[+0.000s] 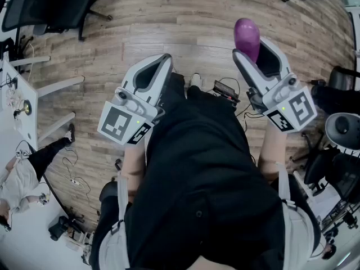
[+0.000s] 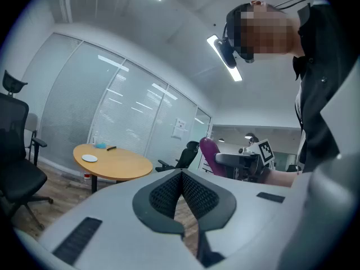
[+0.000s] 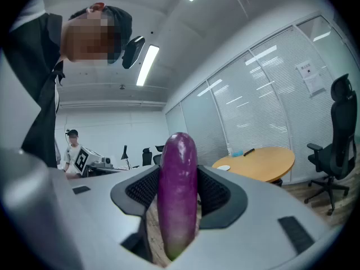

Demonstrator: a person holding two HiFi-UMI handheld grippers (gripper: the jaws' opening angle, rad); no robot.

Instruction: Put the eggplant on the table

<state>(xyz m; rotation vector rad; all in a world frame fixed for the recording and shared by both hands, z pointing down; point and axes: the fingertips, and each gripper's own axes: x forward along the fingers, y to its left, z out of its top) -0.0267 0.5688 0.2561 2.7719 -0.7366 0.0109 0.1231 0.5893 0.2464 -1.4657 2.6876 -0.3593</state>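
Note:
A purple eggplant (image 1: 246,37) stands upright between the jaws of my right gripper (image 1: 256,52), which is shut on it over the wooden floor. In the right gripper view the eggplant (image 3: 178,187) fills the gap of that gripper (image 3: 179,198), pressed by both black pads. My left gripper (image 1: 162,66) is held level beside it with nothing in it; its pads (image 2: 194,193) meet at the tips, so that left gripper (image 2: 181,176) is shut. A round wooden table (image 3: 259,163) stands ahead, also seen as the same table (image 2: 115,163) in the left gripper view. The eggplant (image 2: 210,153) shows there too.
On the round table lie a white plate (image 2: 89,158) and a small blue thing (image 2: 101,145). Black office chairs (image 3: 334,145) stand near it. A white desk (image 1: 17,111) with cables lies at the left. A person (image 3: 71,145) stands far back.

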